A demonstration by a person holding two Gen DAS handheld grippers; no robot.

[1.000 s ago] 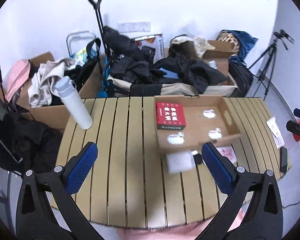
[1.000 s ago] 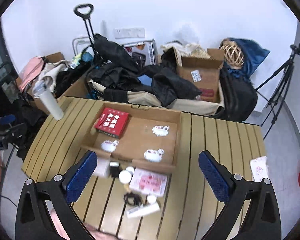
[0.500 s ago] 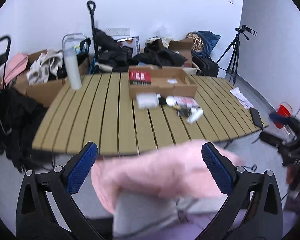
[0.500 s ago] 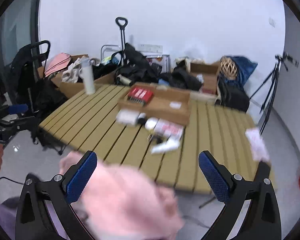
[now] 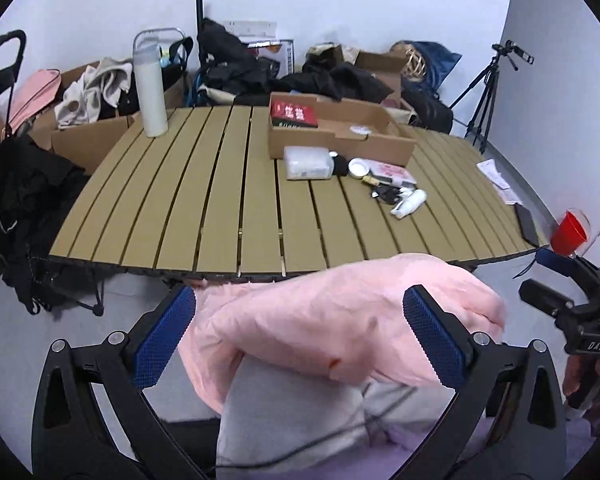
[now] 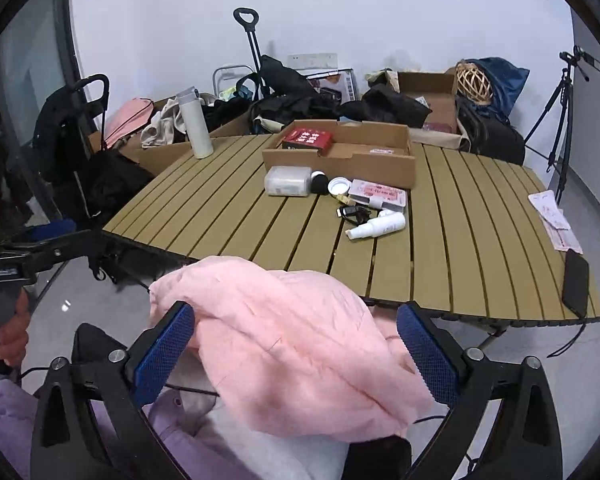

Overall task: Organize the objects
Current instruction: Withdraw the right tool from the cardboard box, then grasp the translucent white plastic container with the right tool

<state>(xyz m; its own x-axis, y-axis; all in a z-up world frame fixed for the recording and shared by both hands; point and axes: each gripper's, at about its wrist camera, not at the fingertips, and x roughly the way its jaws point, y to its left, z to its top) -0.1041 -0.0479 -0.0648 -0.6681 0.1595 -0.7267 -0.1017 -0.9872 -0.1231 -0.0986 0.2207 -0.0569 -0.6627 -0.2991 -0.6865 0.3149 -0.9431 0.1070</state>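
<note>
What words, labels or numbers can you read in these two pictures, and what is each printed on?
"DAS": white letters on the black handle of the right gripper, seen from the left wrist.
Red box in the cardboard tray: white characters, too small to read.
Pink packet: print blurred.
Clear plastic box: label unreadable.

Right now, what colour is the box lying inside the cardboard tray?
Red, with white characters on top; the box shows best in the right wrist view.
</note>
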